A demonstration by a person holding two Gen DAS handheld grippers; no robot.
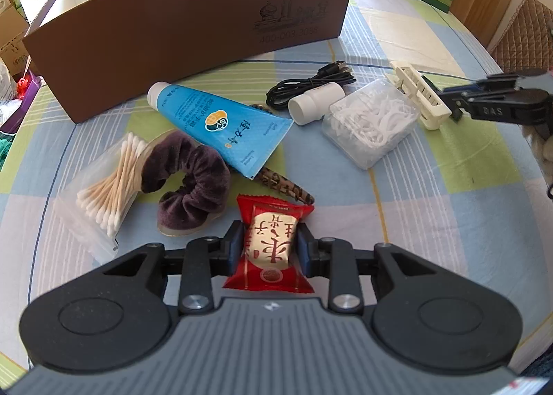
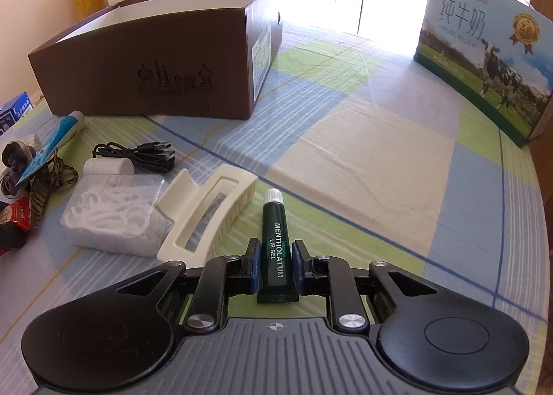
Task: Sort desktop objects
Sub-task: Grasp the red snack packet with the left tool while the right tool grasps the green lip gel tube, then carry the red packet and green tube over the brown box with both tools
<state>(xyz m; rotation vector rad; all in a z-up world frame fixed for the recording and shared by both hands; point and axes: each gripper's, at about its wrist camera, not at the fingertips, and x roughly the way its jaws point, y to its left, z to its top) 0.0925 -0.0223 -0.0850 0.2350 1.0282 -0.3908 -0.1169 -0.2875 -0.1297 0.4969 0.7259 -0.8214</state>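
Between our left tongs we see a red and cream snack packet [image 1: 271, 246]; just beyond it a purple scrunchie [image 1: 188, 180] and blue tube [image 1: 221, 121]. Our right tongs frame a dark green lip gel [image 2: 276, 249] over the checked blue, green and cream cloth [image 2: 363, 159]; a brown box [image 2: 148, 73] stands beyond.

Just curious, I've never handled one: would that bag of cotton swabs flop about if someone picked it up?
Probably. The bag of cotton swabs looks like thin clear plastic, so it would likely sag and crinkle. The loose swabs inside might shift. It seems very light, and probably slippery to pinch.
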